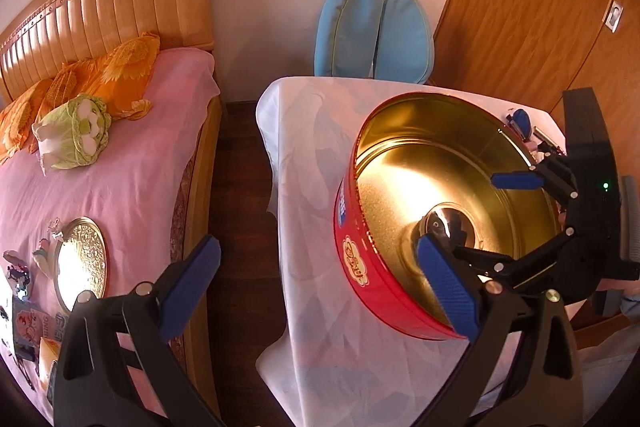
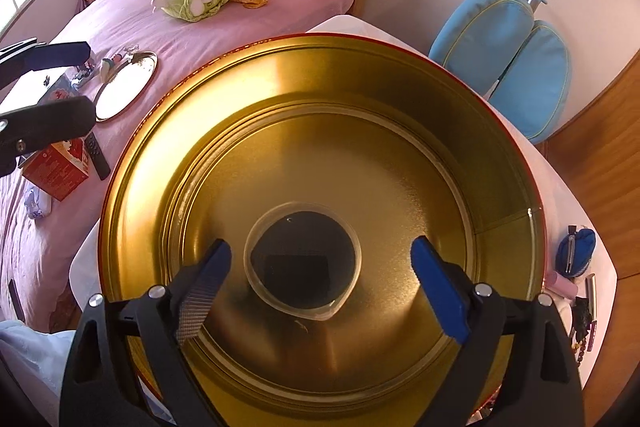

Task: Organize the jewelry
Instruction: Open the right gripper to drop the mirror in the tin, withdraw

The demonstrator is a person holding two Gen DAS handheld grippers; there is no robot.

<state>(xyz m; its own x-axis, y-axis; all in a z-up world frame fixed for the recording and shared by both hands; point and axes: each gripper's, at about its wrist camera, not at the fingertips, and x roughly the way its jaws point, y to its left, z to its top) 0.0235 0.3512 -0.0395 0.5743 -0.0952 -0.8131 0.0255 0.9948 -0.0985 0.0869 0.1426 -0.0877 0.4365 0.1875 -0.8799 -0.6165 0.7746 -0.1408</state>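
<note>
Tin [image 2: 320,131] below open right hand-held gripper [image 2: 320,263].

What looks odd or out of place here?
The tin's lid lies on the bed, far from the tin on the table. Small items are crowded at the table's edge beside the tin. Nothing looks spilled or damaged.
</note>
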